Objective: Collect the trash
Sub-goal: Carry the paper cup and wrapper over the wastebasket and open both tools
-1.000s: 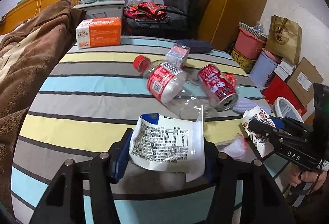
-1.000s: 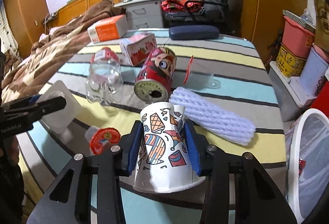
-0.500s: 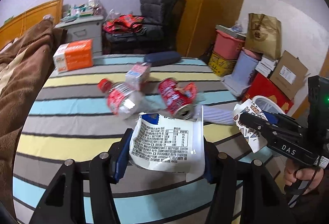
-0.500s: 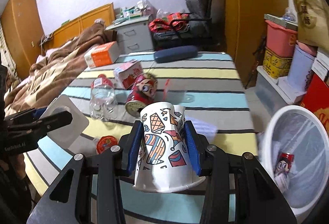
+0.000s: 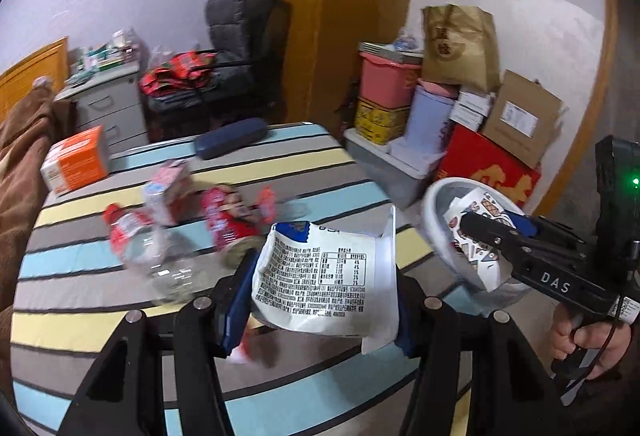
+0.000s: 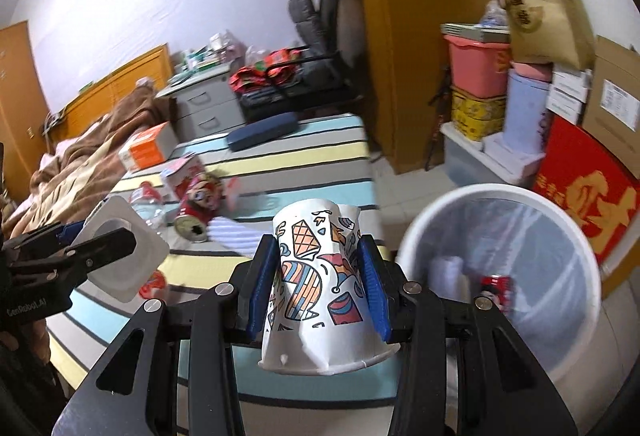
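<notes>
I can read "DAS" in white letters on the black body of the right gripper (image 5: 486, 236), beside the white bin (image 5: 436, 203). "GenRobot.AI" runs along the left gripper (image 6: 108, 242) body. The white packet (image 5: 326, 276) carries a printed table too small for me to read. The brown bag (image 5: 460, 43) behind the bin bears a round mark I cannot make out.

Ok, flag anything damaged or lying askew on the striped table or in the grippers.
The paper cup in the right gripper is creased and squashed. On the table, the red can and the plastic bottle lie on their sides; the can's top is punctured.
</notes>
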